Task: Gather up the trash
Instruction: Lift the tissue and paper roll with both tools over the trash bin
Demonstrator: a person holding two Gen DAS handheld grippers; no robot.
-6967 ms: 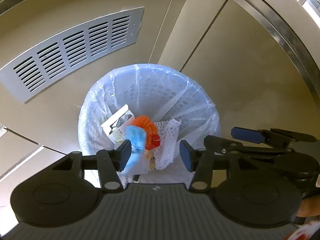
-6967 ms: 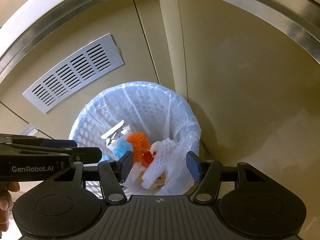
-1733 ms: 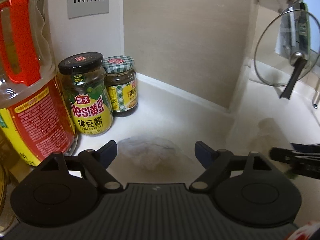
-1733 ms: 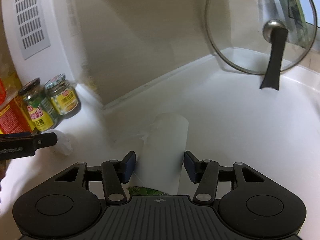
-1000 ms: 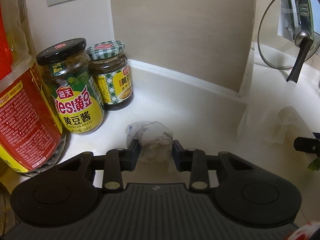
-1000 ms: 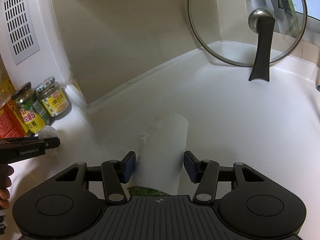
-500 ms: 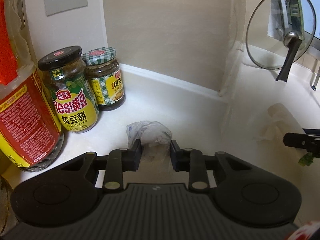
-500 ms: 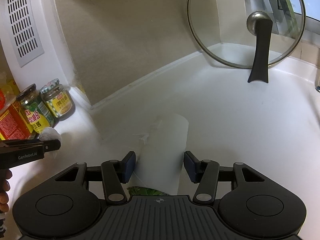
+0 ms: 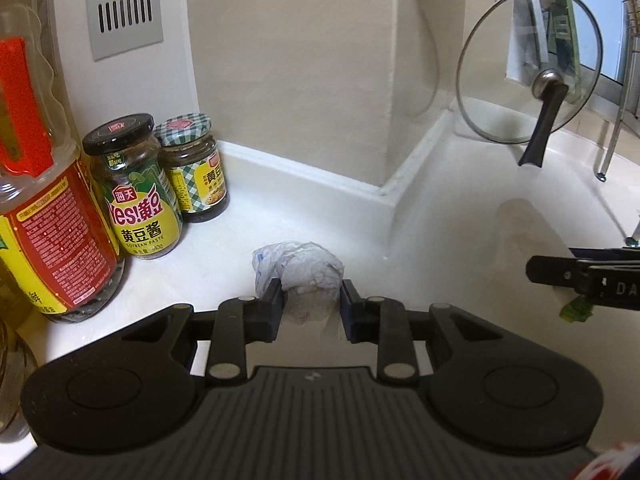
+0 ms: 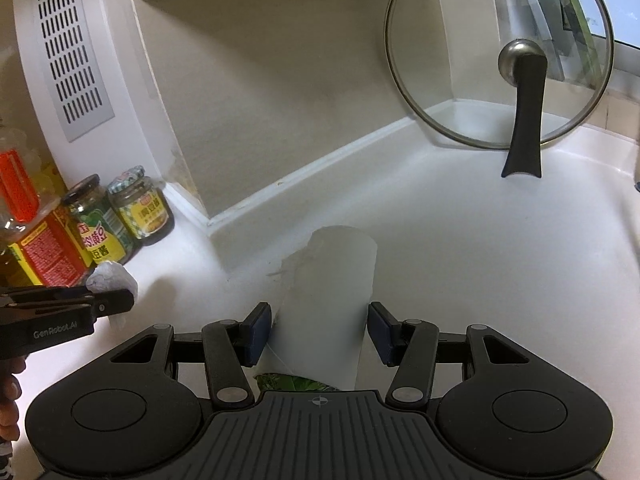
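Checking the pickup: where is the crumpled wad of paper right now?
In the left wrist view the paper wad sits pinched in the left gripper, over the counter, right of the two sauce jars.

You're facing a white countertop (image 9: 448, 216) that wraps round a projecting beige wall corner (image 9: 388, 92), with a raised white lip along the wall's foot. Left of that corner a white panel carries a slotted grey vent (image 9: 124, 4), and below it stand two sauce jars (image 9: 160, 184) beside a large oil bottle (image 9: 44, 184). Right of the corner a glass pot lid (image 10: 500, 56) leans upright, with a daylit window (image 9: 616, 40) behind it
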